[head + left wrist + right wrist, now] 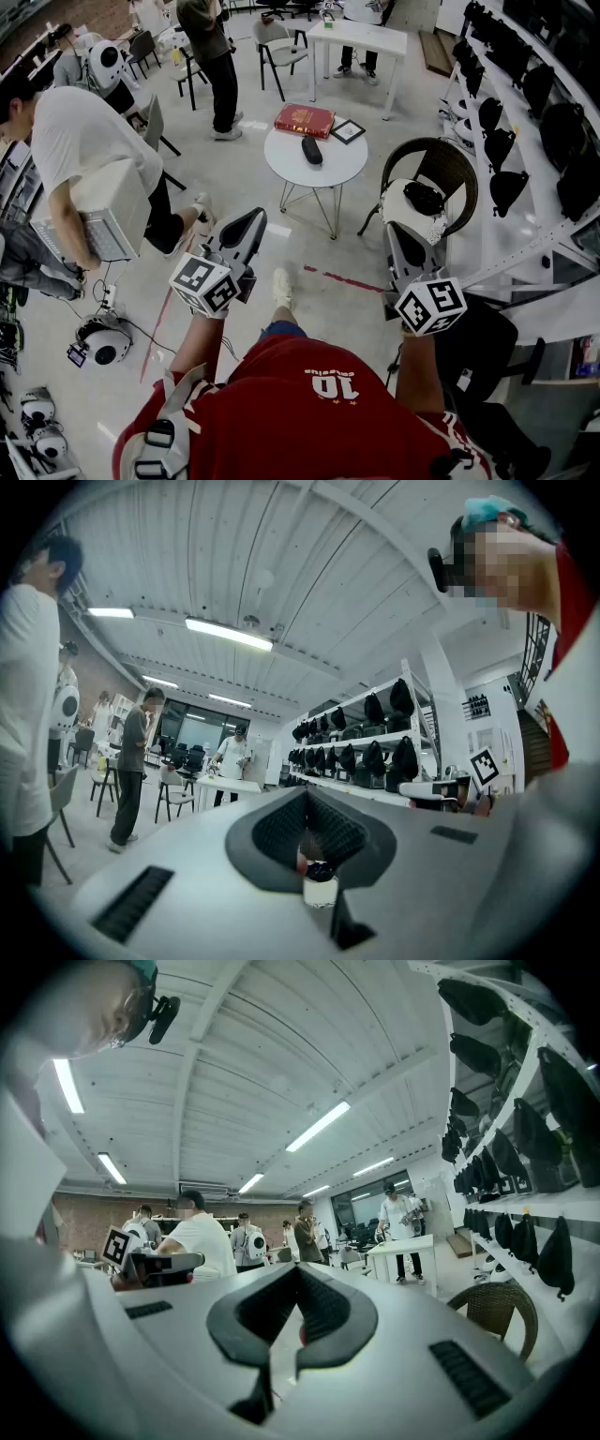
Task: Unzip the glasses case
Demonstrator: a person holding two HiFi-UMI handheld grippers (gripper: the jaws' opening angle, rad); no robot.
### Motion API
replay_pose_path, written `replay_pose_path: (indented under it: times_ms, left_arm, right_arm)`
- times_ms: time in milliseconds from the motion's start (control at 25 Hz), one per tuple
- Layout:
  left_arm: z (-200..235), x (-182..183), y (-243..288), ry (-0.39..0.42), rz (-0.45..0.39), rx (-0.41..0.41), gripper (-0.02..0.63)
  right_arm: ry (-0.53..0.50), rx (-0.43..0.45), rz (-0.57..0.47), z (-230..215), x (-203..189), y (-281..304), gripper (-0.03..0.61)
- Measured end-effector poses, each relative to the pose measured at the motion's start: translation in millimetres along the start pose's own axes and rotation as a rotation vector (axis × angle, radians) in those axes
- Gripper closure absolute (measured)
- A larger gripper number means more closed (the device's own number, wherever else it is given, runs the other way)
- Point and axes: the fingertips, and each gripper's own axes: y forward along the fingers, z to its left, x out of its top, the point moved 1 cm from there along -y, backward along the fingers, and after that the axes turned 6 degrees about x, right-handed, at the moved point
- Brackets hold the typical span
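Round white table [342, 164] well ahead; glasses case [311, 149] beside red book [304, 119] on it. Left gripper [255, 216], right gripper [393, 230] both clenched, empty. Zipper too small to read.

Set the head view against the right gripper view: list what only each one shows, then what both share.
Head view only: the glasses case lying on the round table near a red book. Right gripper view only: the ceiling lights, and the right gripper seen along its jaws, together on nothing. Both: the wicker chair, the long white table and the shelves of black bags.
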Motion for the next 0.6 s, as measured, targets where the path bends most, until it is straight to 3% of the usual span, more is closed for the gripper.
replay_pose_path:
  times_ms: [600]
  left_arm:
    - [7.2,-2.7,-2.2,-0.006,-0.01,-0.003,0.607]
  right_arm:
    - [-0.016,-0.004,-0.02,2.5,5.3,2.6,0.565]
